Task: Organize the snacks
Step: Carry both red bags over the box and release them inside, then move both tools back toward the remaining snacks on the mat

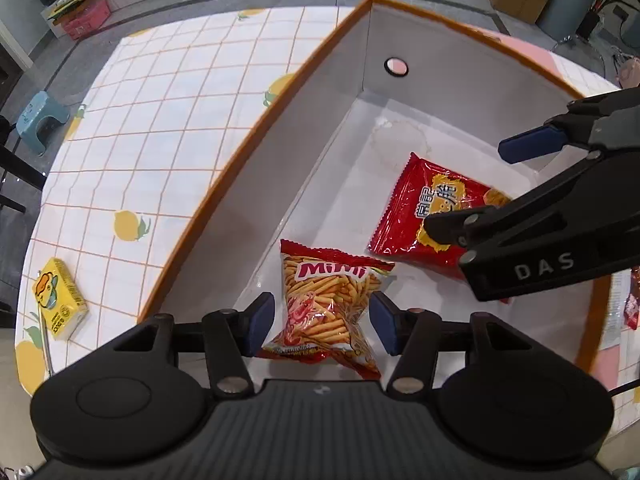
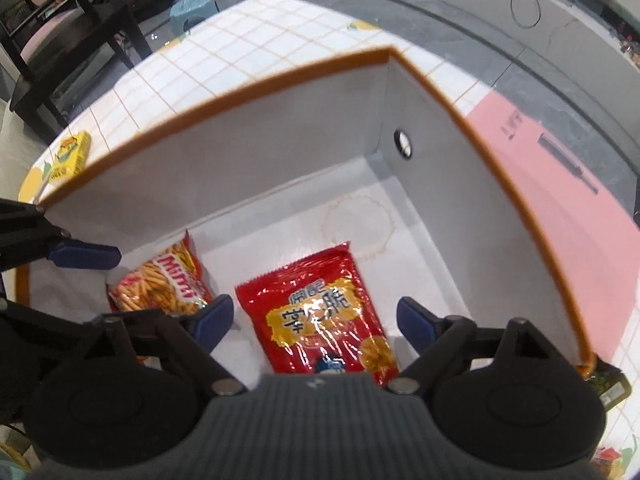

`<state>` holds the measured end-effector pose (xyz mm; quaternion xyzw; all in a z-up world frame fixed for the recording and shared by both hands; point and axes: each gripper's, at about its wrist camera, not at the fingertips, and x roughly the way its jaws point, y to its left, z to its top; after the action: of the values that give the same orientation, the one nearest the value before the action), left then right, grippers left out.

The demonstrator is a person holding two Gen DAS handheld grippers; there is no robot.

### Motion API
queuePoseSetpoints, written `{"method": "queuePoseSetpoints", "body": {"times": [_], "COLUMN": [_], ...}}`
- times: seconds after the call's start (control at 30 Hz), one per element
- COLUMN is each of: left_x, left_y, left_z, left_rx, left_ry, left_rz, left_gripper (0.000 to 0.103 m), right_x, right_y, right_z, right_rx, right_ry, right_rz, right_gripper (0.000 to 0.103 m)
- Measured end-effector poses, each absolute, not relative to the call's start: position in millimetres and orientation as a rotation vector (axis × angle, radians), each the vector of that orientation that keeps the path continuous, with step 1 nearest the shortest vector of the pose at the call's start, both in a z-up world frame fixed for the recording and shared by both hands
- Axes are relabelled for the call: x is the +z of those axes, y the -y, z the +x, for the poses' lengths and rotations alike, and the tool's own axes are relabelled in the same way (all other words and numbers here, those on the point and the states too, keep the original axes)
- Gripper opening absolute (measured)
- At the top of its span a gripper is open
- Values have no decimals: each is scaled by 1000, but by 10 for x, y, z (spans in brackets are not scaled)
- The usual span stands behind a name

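Two packs lie in the box [image 1: 256, 184]: Mimi pack [image 1: 328, 304] and red pack [image 2: 320, 320]. Left gripper [image 1: 322, 320] and right gripper [image 2: 316, 320] are spread, holding nothing. Yellow carton [image 1: 60, 300] remains on the table [image 1: 160, 100].

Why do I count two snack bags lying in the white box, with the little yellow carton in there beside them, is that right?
Not quite. The Mimi bag and the red bag do lie in the white box, but the yellow carton sits outside it on the checked tablecloth, beyond the box's orange rim. The left wrist view shows this most clearly.
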<state>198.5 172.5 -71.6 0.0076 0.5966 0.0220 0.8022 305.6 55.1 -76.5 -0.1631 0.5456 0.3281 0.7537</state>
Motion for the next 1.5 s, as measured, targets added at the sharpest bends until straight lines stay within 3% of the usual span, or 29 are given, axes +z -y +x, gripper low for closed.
{"method": "queuePoseSetpoints", "body": {"times": [0.4, 0.73, 1.13, 1.5], "left_x": [-116, 215, -299, -967], "left_y": [-1451, -871, 203, 349], "left_z": [1639, 1156, 835, 922], "left_rx": [17, -84, -273, -149], "left_ry": [-1057, -855, -871, -941], "left_rz": [43, 36, 84, 136], "left_gripper": [65, 65, 59, 56], "right_x": [40, 478, 44, -819], "right_y": [-139, 855, 1995, 2503], "right_z": [2620, 1851, 952, 735], "right_rx": [643, 435, 103, -101], "right_ry": [-984, -808, -765, -890], "right_rz": [-284, -124, 12, 96], "right_gripper": [87, 87, 87, 87]}}
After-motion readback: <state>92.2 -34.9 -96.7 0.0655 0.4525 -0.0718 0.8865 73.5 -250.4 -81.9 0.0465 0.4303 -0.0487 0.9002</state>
